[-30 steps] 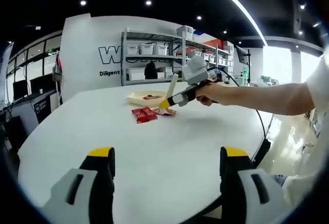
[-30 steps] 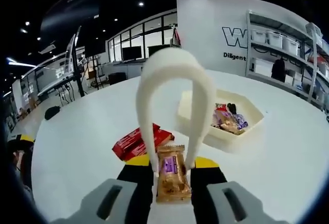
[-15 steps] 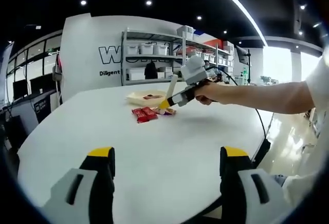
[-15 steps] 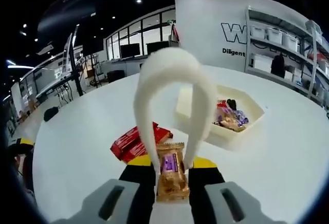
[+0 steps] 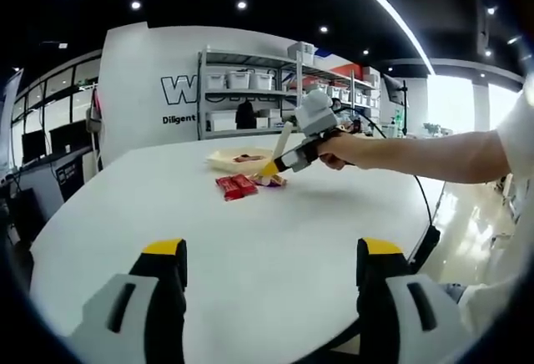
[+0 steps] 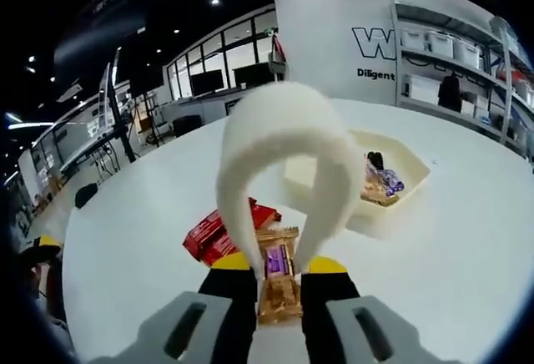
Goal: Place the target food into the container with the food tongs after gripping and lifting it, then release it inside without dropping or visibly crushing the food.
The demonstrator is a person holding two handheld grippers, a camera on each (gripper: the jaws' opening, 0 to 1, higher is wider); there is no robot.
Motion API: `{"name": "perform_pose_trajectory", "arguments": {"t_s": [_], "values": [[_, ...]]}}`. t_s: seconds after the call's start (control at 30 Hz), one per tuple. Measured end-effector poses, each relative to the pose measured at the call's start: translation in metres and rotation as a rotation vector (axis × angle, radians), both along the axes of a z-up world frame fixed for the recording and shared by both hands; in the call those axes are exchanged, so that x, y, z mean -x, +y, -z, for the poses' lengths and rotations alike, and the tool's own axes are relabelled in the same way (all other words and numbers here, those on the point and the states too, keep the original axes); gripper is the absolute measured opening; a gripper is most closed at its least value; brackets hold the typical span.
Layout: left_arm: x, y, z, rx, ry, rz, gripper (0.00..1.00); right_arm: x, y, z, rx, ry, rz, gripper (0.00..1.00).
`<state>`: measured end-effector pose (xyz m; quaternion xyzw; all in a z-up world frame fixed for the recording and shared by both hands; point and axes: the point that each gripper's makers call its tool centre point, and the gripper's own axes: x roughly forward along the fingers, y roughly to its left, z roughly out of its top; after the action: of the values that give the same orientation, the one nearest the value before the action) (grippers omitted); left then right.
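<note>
My right gripper is shut on white food tongs, whose looped end arches up in front of the camera. Between the two tong arms sits a brown snack packet with a purple label, pinched low over the white table. The cream hexagonal container lies beyond to the right and holds wrapped snacks. In the left gripper view the right gripper is held by a hand over the packet, near the container. My left gripper hangs open above the table's near side.
Two red packets lie just left of the tongs, also seen as red packets in the left gripper view. A person's arm reaches in from the right. Shelving stands behind the round table.
The right gripper's jaws have drawn slightly closer on the tong arms around the brown packet, and its view has tilted a little. The left gripper has not moved.
</note>
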<state>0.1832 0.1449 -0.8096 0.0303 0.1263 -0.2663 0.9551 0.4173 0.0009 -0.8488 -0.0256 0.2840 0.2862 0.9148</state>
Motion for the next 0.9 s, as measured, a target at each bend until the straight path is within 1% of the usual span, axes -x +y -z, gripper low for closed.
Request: {"name": "perform_pose_trajectory", "arguments": {"t_s": [0.07,0.17,0.2,0.27,0.3,0.43,0.6,0.7,0.9], "values": [[0.000,0.001,-0.001,-0.003,-0.002,0.000,0.82,0.002,-0.001,-0.002,-0.007,0.001,0.002,0.12],[0.000,0.002,-0.002,0.000,-0.004,-0.003,0.82,0.004,-0.003,-0.010,-0.014,-0.015,0.001,0.12],[0.000,0.002,-0.001,0.001,-0.004,-0.004,0.82,0.004,-0.004,-0.016,-0.018,-0.034,0.006,0.12],[0.000,0.002,-0.001,-0.001,-0.003,-0.003,0.82,0.006,-0.004,-0.019,-0.020,-0.028,-0.002,0.13],[0.000,0.002,0.000,-0.001,-0.003,-0.003,0.82,0.008,-0.005,-0.027,-0.021,-0.058,0.003,0.13],[0.000,-0.002,0.000,0.003,-0.003,0.005,0.82,0.008,-0.007,-0.039,-0.030,-0.064,0.000,0.13],[0.002,-0.006,0.000,0.002,-0.004,0.014,0.82,0.001,-0.012,-0.059,-0.045,-0.088,0.019,0.13],[0.001,-0.006,-0.001,0.004,-0.006,0.014,0.82,-0.003,-0.014,-0.067,-0.052,-0.097,0.026,0.13],[-0.001,-0.006,-0.002,0.003,-0.007,0.012,0.82,-0.017,-0.019,-0.082,-0.062,-0.117,0.046,0.13]]}}
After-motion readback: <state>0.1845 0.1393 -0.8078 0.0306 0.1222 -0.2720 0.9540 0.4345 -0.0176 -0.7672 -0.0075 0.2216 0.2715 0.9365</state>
